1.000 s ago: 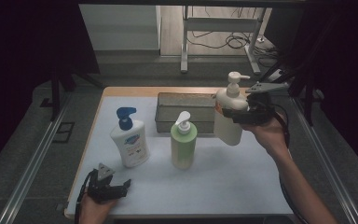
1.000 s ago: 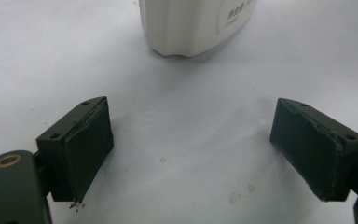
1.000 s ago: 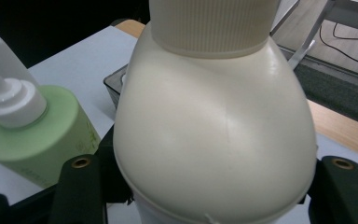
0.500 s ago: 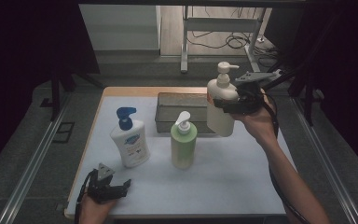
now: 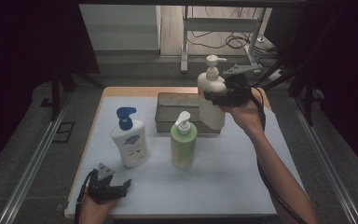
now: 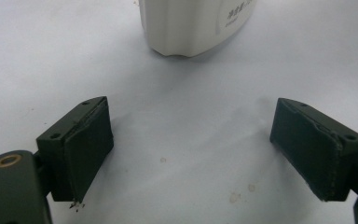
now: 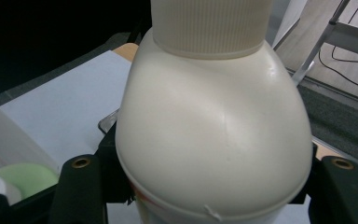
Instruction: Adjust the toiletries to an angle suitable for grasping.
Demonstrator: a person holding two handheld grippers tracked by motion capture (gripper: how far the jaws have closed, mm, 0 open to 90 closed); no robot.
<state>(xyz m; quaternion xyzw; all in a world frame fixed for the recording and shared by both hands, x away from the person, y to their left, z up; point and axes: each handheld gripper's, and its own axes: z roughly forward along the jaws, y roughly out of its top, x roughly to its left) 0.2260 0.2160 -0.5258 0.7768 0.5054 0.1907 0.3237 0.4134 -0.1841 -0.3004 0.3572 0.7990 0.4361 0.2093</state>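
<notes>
Carrying a cream plastic pump bottle (image 5: 211, 100) clamped in the right gripper (image 5: 226, 95), a person holds it above the grey metal tray (image 5: 172, 112); two bottles wait on the white surface (image 5: 223, 182), and the left gripper (image 5: 108, 186) rests with jaws wide and empty.

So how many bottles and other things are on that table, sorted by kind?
Pump bottles: 3 – a cream bottle clamped in the right gripper above the tray, a white bottle with a blue pump, a green bottle.
Grey trays: 1.
Hand-held grippers: 2 – the right one, and the left gripper open and resting on the table.
Total: 6.
</notes>
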